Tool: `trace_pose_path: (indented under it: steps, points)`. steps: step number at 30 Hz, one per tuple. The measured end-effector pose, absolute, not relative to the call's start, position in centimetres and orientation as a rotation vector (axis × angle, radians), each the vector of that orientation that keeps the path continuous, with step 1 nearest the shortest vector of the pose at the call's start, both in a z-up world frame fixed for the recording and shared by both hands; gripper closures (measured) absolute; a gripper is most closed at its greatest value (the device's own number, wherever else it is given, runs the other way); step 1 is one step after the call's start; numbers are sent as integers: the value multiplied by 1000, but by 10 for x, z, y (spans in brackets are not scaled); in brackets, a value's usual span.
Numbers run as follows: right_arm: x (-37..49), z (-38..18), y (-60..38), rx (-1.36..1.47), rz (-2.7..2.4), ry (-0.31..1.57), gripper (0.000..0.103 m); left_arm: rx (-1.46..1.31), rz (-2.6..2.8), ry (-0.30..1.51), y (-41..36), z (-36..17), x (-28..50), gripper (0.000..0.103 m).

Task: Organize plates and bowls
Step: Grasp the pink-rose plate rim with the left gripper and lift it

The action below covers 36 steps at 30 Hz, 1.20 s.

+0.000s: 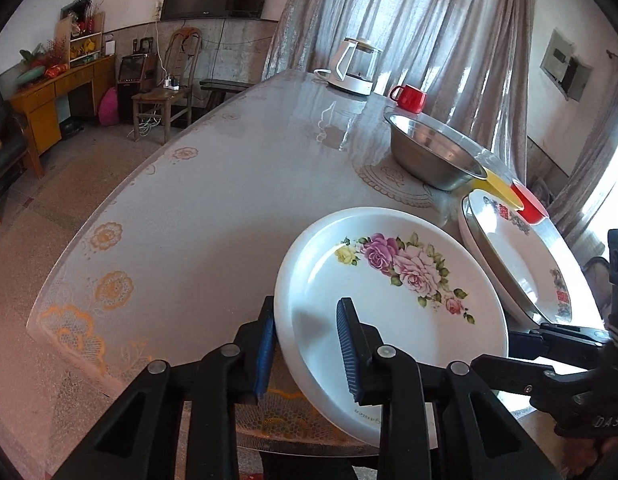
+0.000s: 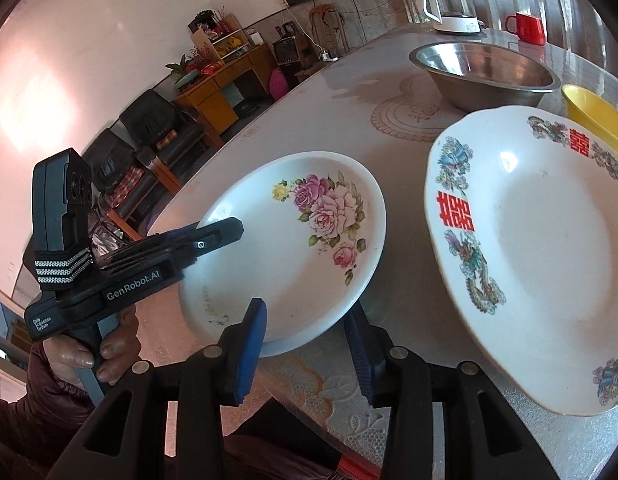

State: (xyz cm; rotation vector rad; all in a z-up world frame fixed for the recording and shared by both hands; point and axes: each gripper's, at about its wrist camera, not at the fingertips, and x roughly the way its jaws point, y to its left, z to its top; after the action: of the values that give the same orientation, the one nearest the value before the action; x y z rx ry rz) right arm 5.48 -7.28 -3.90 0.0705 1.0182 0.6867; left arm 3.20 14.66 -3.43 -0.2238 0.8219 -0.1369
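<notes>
— Rose plate (image 1: 393,308) first: what does it look like?

— White and round, with a deep upturned rim and a glossy well. A spray of roses runs across the far half: one yellow, one purple, several pink, all with green leaves. There is faint script on the near inner wall, too small to read.

— Where is it?

— At the near edge of the table (image 1: 189,208), over the lace-patterned cover. It sits tipped rather than flat, with a dark shadow under its right side. I cannot tell whether any part still touches the cover.

— And the left gripper (image 1: 307,320)?

— Its jaws pinch the plate's left rim, one blue pad against the outer wall and the other inside the well. In the right wrist view, a hand (image 2: 101,344) grips its handle off the table's left edge.

— The right gripper (image 2: 305,360)?

— Jaws spread, a finger on either side of the plate's near rim. The pads are not pressing it.

— What else is on the table?

— A larger scalloped plate (image 2: 549,240) lies just to the right, white, with red double-happiness characters and a dragon and birds round its border. Beyond it, toward the middle, stands a steel bowl (image 2: 485,76), with a yellow bowl (image 2: 593,120) beside that. A red mug (image 2: 527,28) and a white kettle (image 2: 449,4) stand near the far edge.
</notes>
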Motion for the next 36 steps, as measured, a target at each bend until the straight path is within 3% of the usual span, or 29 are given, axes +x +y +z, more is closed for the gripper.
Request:
trace_pose_path:
  steps: [10, 26, 36]
  points:
    - [64, -41, -51, 2, 651, 1003, 55, -294, -144, 819, 159, -35, 44, 67]
    - [54, -21, -55, 17, 621, 903, 58, -395, -196, 784, 168, -38, 28, 67]
    - [61, -39, -47, 8, 605, 984, 61, -328, -117, 777, 161, -36, 34, 72]
